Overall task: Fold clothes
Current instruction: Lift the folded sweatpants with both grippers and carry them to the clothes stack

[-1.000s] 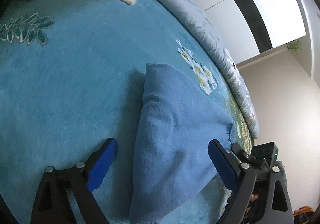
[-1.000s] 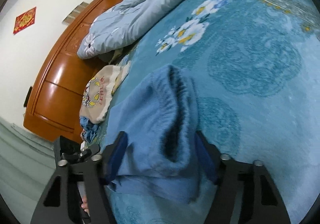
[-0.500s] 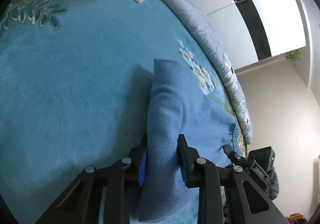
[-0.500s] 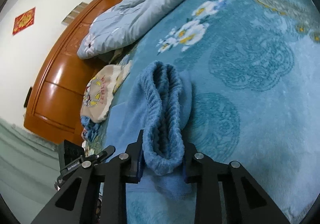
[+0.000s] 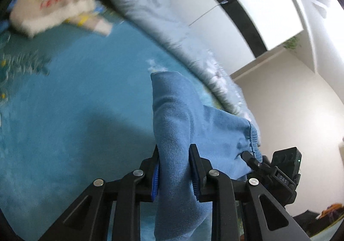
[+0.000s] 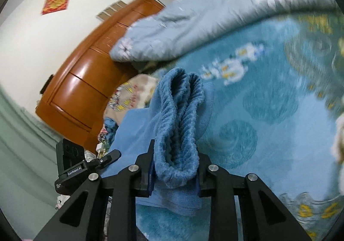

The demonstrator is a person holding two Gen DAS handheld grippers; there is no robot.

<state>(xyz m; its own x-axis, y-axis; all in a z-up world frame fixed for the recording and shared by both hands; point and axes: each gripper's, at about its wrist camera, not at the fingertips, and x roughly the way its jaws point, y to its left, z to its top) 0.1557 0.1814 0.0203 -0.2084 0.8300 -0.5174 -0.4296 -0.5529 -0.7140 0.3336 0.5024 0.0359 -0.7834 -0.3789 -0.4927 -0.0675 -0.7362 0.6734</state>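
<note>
L wrist view alone shows the white wardrobe doors (image 5: pixel 247 15) w/ a black stripe; R wrist view alone shows the wooden headboard (image 6: pixel 86 82) and a red wall decal (image 6: pixel 56 3). Both catch the grey-blue duvet (image 5: pixel 154 2) and the cream sweater (image 5: pixel 56 2), red lettering too blurred to read. Left gripper (image 5: pixel 174 168): jaws nearly closed, pinching a smooth fold of the blue sweater (image 5: pixel 178 116), lifted off the teal floral bedspread (image 5: pixel 75 101). Right gripper (image 6: pixel 174 171): jaws clamped on its bunched ribbed hem. The other unit reads "GenRobot.AI" in R view, "DAS" in L view.
</note>
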